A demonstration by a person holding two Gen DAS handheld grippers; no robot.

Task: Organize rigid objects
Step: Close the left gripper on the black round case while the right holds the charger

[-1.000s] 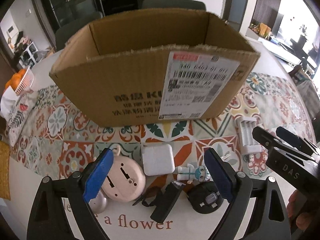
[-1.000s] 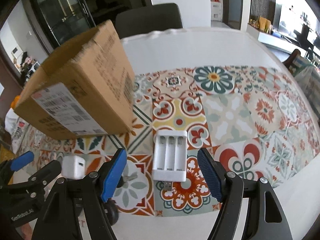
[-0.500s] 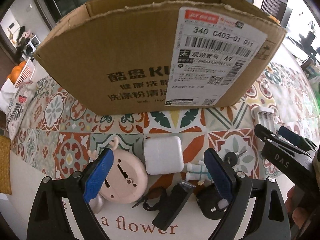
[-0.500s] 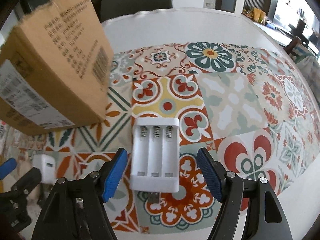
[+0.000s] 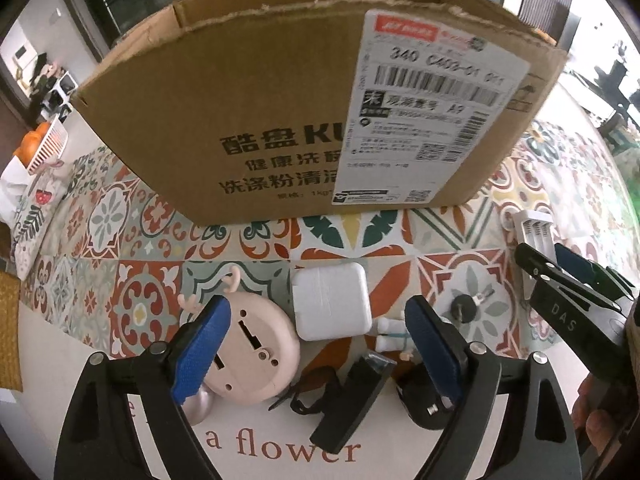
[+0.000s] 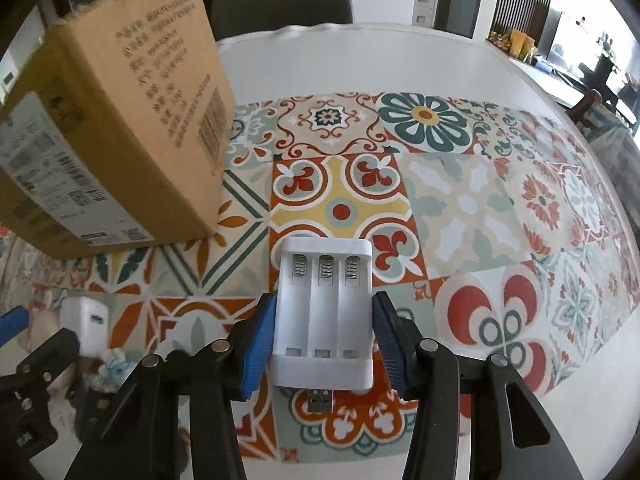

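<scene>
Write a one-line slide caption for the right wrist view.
Right gripper closed on a white three-slot battery charger on the patterned tablecloth, beside the cardboard box.

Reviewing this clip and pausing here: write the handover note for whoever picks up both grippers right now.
Right gripper: shut on the white battery charger, which lies on the patterned mat.
Left gripper: open, holding nothing, above the white adapter and pink round gadget.
Cardboard box stands behind them; its inside is hidden.
Left: lift the charger; black items, small figure and adapter lie loose.
</scene>
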